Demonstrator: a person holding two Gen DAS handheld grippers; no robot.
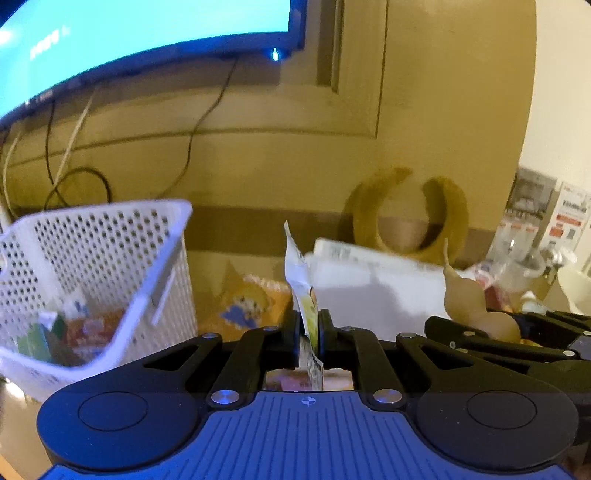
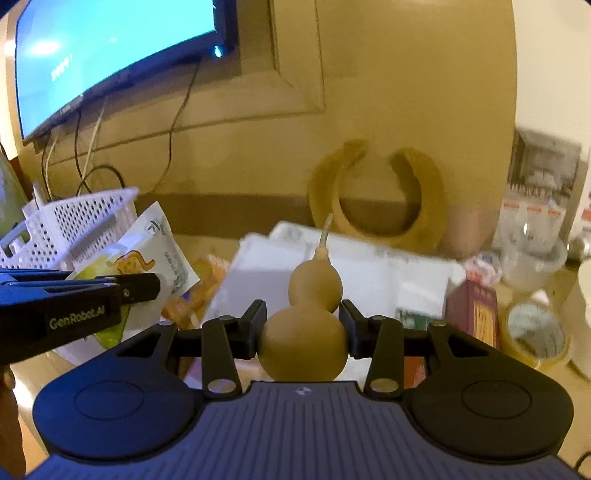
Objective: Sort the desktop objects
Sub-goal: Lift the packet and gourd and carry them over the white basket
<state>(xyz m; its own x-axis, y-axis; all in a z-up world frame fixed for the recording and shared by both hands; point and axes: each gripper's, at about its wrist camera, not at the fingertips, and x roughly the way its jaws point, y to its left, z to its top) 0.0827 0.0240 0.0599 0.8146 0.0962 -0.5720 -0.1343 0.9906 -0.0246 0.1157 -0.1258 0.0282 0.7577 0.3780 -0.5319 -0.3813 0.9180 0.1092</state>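
My left gripper [image 1: 308,325] is shut on a thin white and green snack packet [image 1: 301,269], held edge-on above the desk. In the right wrist view the same packet [image 2: 155,254] shows flat, pinched by the left gripper [image 2: 157,286] at the left. My right gripper [image 2: 303,326] is shut on a tan gourd [image 2: 306,325] around its lower bulb, stem pointing up. That gourd [image 1: 465,299] also appears at the right of the left wrist view. A white perforated basket [image 1: 92,258] stands at the left with several packets inside.
An orange snack bag [image 1: 243,302] and white papers [image 2: 351,269] lie on the desk. A crescent-shaped tan ornament [image 2: 376,192] leans on the wall. A red box [image 2: 474,310], a tape roll [image 2: 535,328] and a clear tub [image 2: 532,258] sit at the right. A lit screen [image 1: 129,33] hangs above.
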